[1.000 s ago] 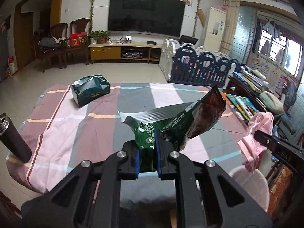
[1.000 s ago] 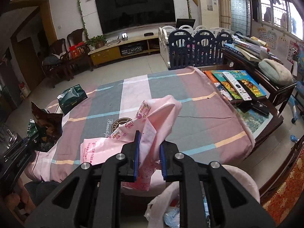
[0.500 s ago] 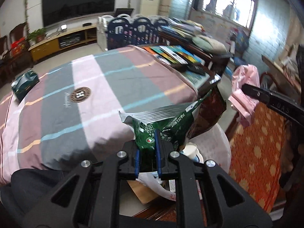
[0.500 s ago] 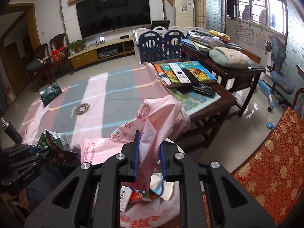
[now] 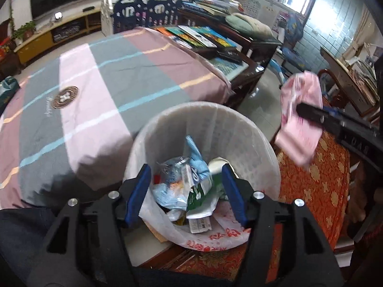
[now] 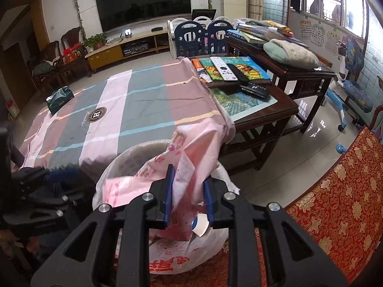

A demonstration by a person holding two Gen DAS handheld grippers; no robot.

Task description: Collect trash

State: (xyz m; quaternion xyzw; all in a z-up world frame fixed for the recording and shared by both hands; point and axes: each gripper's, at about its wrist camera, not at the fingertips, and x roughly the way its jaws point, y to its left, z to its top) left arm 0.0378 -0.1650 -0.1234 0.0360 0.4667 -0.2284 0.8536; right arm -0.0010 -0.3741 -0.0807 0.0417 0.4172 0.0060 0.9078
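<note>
A white bin (image 5: 167,119) lined with a plastic bag stands below me, with several pieces of trash in it. My left gripper (image 5: 186,169) hangs over the bin. Its jaws are opening and nothing is between them. The green snack bag (image 5: 199,192) lies on the trash inside. My right gripper (image 6: 189,179) is over the bin's right rim (image 6: 134,150). Its jaws are opening, and the crumpled pink plastic bag (image 6: 191,148) still hangs between the pads. In the left wrist view this pink bag (image 5: 301,100) dangles from the right gripper (image 5: 308,112).
The table with the striped cloth (image 5: 95,83) is just beyond the bin, a green tissue pack (image 6: 59,96) at its far left. A dark side table with books and remotes (image 6: 239,71) stands to the right. A red patterned seat (image 6: 335,191) lies under and right of the bin.
Both grippers swung from over the table to over the bin. The left jaws opened and the green snack bag dropped into the bin. The right jaws stand slightly wider around the pink bag.
</note>
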